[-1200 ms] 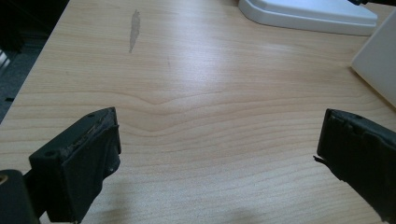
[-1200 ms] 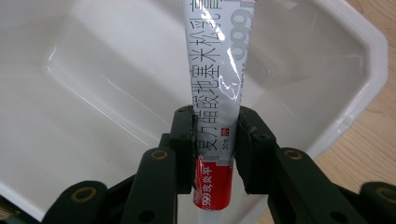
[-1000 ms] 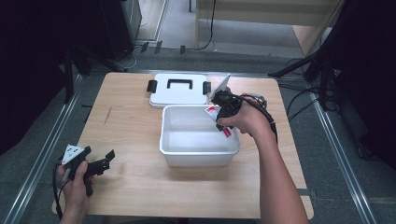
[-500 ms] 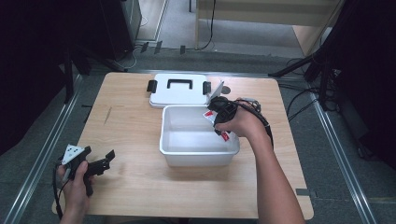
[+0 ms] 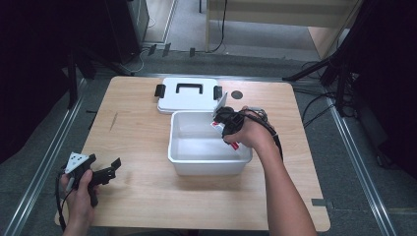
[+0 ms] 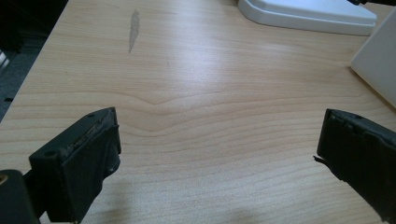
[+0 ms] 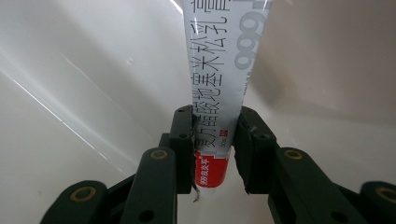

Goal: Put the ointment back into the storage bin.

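Note:
My right gripper (image 7: 215, 135) is shut on a long white carton with a red end and grey print (image 7: 219, 70). It holds the carton inside the white plastic bin (image 5: 206, 166), by its right wall. In the high view the right gripper (image 5: 223, 125) dips over the bin's far right corner, with a bit of the red and white carton (image 5: 215, 126) showing beside the hand. My left gripper (image 5: 112, 169) rests at the table's near left with its jaws wide apart. Bare wood lies between the jaws of the left gripper (image 6: 219, 154).
The bin's white lid (image 5: 187, 101), with a black handle and black clips, lies flat behind the bin. The lid (image 6: 308, 11) and the bin's wall (image 6: 378, 60) stand ahead and right of the left gripper. A dark streak (image 6: 133, 30) marks the wooden table (image 5: 137, 132).
My right hand has sunk lower into the bin with the carton still gripped. The left hand has kept still.

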Motion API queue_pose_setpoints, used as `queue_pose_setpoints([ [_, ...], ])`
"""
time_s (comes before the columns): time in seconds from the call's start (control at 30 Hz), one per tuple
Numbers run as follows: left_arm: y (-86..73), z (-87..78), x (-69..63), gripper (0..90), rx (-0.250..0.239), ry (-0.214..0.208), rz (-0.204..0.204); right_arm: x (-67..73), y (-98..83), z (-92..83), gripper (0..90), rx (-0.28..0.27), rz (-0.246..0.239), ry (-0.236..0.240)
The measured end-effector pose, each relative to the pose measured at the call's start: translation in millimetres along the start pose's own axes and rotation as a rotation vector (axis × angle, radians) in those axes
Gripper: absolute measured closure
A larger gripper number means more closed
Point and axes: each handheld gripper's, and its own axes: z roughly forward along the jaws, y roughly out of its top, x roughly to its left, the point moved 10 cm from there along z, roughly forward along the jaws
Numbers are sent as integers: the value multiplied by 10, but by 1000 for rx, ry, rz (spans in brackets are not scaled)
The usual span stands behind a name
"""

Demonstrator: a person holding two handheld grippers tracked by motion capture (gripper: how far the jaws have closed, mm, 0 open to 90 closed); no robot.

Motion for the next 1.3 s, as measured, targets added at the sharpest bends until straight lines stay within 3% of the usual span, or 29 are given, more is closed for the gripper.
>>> queue_pose_setpoints([
  [0.1, 0, 1, 0, 3, -1, 1, -1, 1, -3, 39, 711, 0, -14, -2],
  [0.3, 0, 1, 0, 3, 0, 1, 1, -8, -7, 99, 709, -4, -115, -34],
  [0.6, -1, 2, 0, 3, 1, -1, 0, 3, -14, 148, 705, -1, -144, -40],
  [1.0, 0, 4, -9, 3, 0, -4, -2, 4, -15, 105, 735, -19, -133, -39],
  [1.13, 2, 6, -11, 3, -3, -4, -3, 30, -2, 55, 725, -45, -119, -16],
  [1.2, 1, 4, -11, 3, -2, -4, -2, 44, -2, 26, 701, -54, -112, 0],
  [1.3, 2, 6, -11, 3, -3, -3, -3, 74, -19, 1, 552, -61, -95, 33],
])
